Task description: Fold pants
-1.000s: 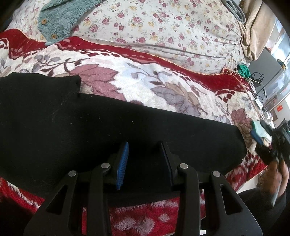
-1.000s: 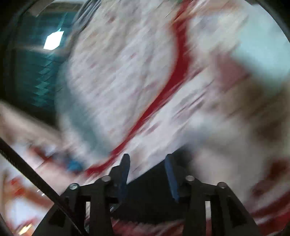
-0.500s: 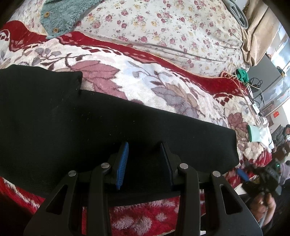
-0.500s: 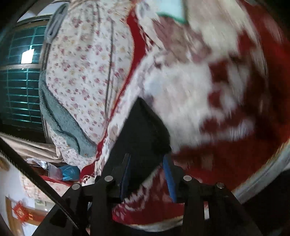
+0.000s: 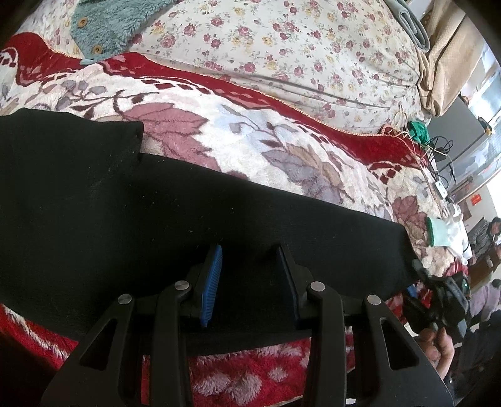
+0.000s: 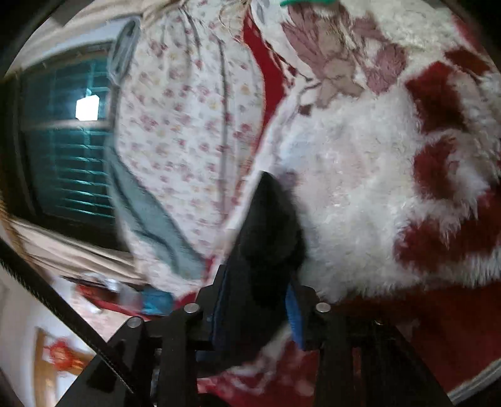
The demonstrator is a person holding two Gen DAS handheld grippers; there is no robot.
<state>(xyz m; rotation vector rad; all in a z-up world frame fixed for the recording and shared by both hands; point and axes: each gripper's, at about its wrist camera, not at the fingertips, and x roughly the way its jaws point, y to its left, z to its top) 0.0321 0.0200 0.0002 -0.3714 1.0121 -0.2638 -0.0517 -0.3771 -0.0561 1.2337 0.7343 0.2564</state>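
The black pants lie flat and long across the red-and-white floral blanket, legs stacked, running left to right. My left gripper hovers over the near edge of the pants, jaws open, nothing between them. My right gripper shows at the far right end of the pants in the left wrist view. In the right wrist view, my right gripper has the black pants cuff between its blue pads, jaws still apart around the cloth.
A floral quilt lies behind the blanket, with a teal fleece garment on it at top left. Cables and a charger sit at the right edge. A folded green-and-white cloth lies near the pants' right end.
My right gripper has swung in to the right end of the pants and now has the cuff between its fingers. My left gripper has barely moved.
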